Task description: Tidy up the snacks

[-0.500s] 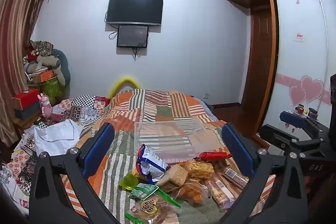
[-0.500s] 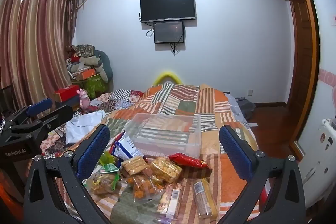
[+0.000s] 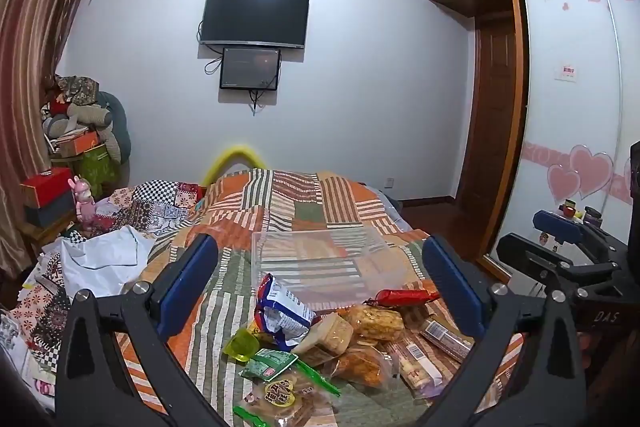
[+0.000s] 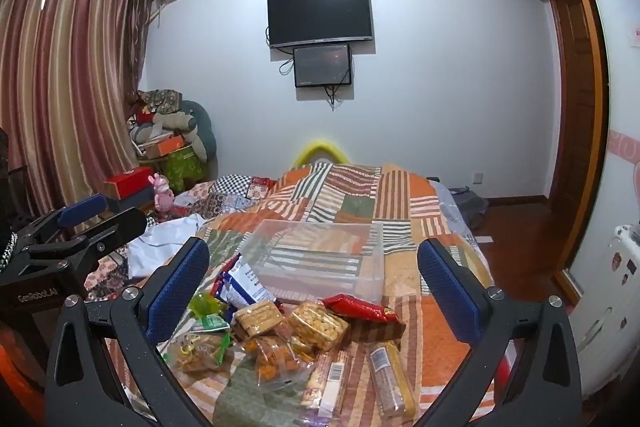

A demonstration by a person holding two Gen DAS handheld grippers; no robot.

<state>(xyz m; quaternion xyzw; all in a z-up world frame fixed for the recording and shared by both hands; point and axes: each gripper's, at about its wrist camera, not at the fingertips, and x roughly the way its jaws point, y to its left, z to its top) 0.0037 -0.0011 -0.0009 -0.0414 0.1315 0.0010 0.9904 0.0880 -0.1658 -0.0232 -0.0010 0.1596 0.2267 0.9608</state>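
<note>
A heap of wrapped snacks lies on the striped quilt: a blue-white bag (image 3: 286, 309) (image 4: 244, 281), a red packet (image 3: 404, 295) (image 4: 358, 307), cracker packs (image 3: 376, 321) (image 4: 318, 323), a green jelly cup (image 3: 240, 345). Behind them stands an empty clear plastic bin (image 3: 324, 257) (image 4: 316, 259). My left gripper (image 3: 320, 283) is open and empty above the heap. My right gripper (image 4: 314, 285) is open and empty above the heap too. Each gripper shows at the edge of the other's view.
The patchwork quilt (image 3: 304, 203) covers the bed. Crumpled white cloth (image 3: 104, 259) lies at the left. Boxes and plush toys (image 3: 76, 143) pile up by the curtain. A wardrobe with sliding doors (image 3: 568, 131) stands at the right, floor beside the bed.
</note>
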